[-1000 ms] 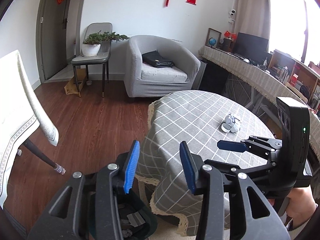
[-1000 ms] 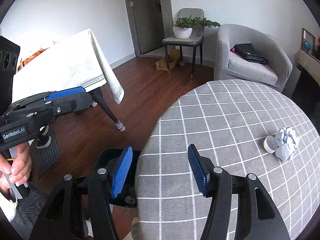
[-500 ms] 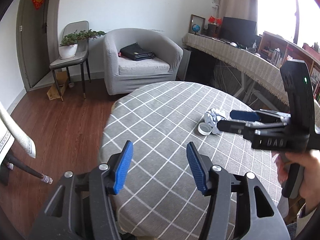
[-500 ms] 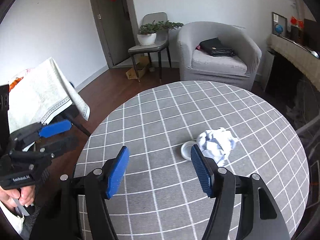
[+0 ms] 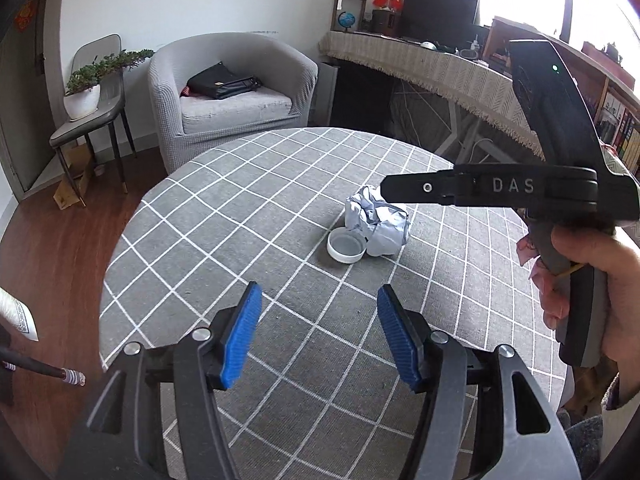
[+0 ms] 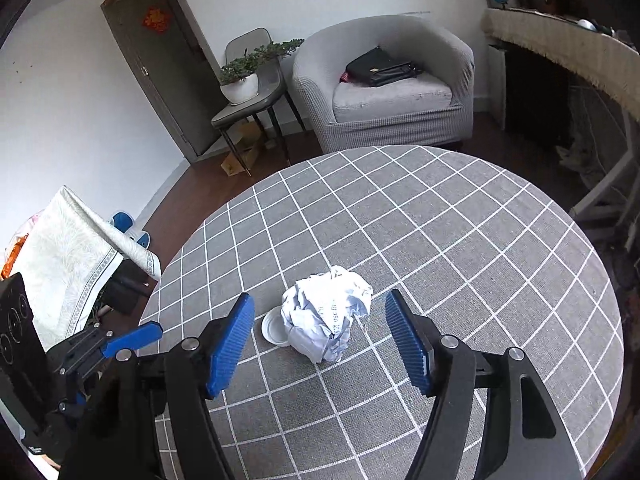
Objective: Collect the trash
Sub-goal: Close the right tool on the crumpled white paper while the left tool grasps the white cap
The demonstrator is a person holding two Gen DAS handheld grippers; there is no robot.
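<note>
The crumpled paper (image 6: 326,322) touches a white lid (image 6: 274,327) near the table (image 6: 480,280) middle. We hold our right gripper (image 6: 320,340) wide open above it, and our left gripper (image 5: 318,336) is also open.

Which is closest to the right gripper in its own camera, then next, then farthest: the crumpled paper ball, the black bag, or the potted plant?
From the right gripper:
1. Crumpled paper ball, on the table between its open fingers.
2. Black bag and potted plant, bag on the armchair seat, plant on the chair to its left: both far across the room, too close to call.
</note>
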